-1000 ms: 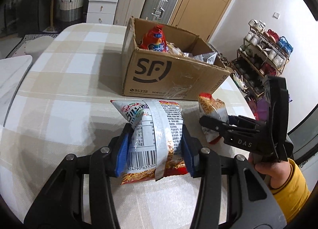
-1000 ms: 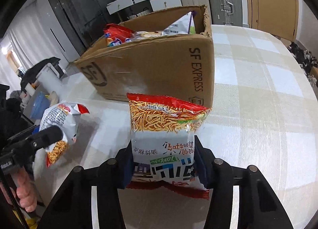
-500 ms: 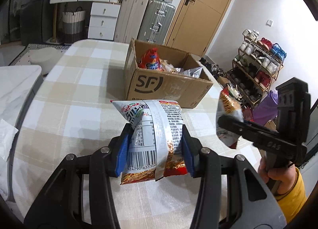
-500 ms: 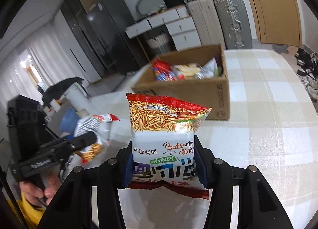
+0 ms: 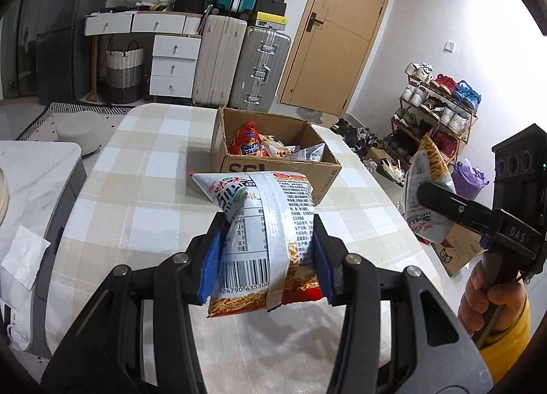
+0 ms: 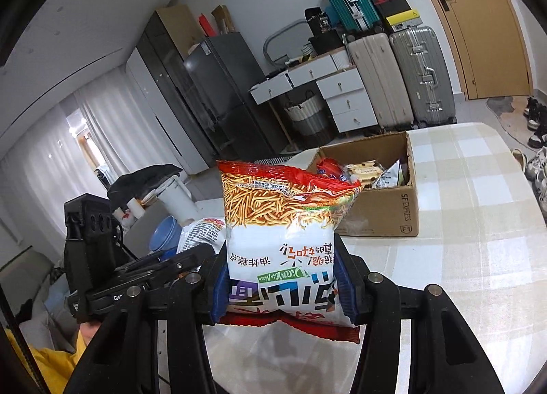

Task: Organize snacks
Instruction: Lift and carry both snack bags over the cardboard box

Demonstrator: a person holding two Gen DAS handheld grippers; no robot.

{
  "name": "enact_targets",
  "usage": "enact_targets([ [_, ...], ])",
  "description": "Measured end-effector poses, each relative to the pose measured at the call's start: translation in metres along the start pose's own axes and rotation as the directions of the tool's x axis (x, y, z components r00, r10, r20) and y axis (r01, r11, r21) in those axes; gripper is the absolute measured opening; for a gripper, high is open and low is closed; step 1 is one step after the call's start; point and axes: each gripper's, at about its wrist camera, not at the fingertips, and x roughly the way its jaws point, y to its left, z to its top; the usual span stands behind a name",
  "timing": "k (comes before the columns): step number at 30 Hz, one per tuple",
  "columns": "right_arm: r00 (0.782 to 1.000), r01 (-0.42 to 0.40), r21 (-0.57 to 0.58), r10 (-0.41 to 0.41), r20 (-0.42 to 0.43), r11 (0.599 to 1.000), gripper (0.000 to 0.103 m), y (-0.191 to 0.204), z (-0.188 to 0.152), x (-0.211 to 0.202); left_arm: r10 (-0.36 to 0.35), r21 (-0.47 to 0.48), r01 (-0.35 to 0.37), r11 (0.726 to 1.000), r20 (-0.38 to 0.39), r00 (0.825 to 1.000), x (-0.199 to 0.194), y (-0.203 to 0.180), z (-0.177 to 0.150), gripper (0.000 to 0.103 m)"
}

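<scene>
Left wrist view: my left gripper (image 5: 266, 250) is pinching a snack bag (image 5: 265, 226) by its lower half, blue pads (image 5: 210, 257) pressed into both sides, barcode facing me. The bag is off the table, held in the air above the checked tablecloth (image 5: 136, 195). The cardboard box (image 5: 273, 154) sits ahead on the table, open, a red pack and a few silver packs already inside. At the right edge my right gripper (image 5: 424, 194) shows from the side, clamping a second snack bag (image 5: 422, 189), a hand in a yellow sleeve on its handle. Step in hand, I judge: carrying both bags toward the box. Next move calls for getting over the open top, clear of the near wall, before letting go.

Right wrist view: the right gripper (image 6: 285, 291) is clamped on the second bag (image 6: 283, 230) near its bottom, print upside down, red noodle-picture end pointing away. The box (image 6: 379, 213) is ahead and right, well apart from the bag. The left gripper shows at lower left, its bag partly hidden behind mine. The two bags are close side by side, so I'd want to drop them one after the other or keep them spaced.

Surface and room: an oval table with beige-and-white checked cloth, mostly bare apart from the box. Behind: suitcases (image 5: 259, 69), white drawers (image 5: 174, 59), a wooden door (image 5: 338, 38), a shoe rack (image 5: 434, 100), a dark fridge (image 6: 212, 93), curtains at the left.
</scene>
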Motion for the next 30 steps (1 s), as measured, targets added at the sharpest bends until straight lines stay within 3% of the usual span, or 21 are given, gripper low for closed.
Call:
enact_targets([
  [14,0.999,0.006,-0.019,-0.005,0.045,1.0,0.052,-0.002,0.011,-0.018,-0.026,-0.005,0.027,1.0,0.047,0.999,-0.056,0.003,0.019,0.043],
  [30,0.998,0.015,-0.127,-0.007,0.063,0.992,0.052,-0.001,0.084,0.01,-0.032,0.033,0.029,0.999,0.082,0.996,-0.026,-0.007,0.101,0.043],
])
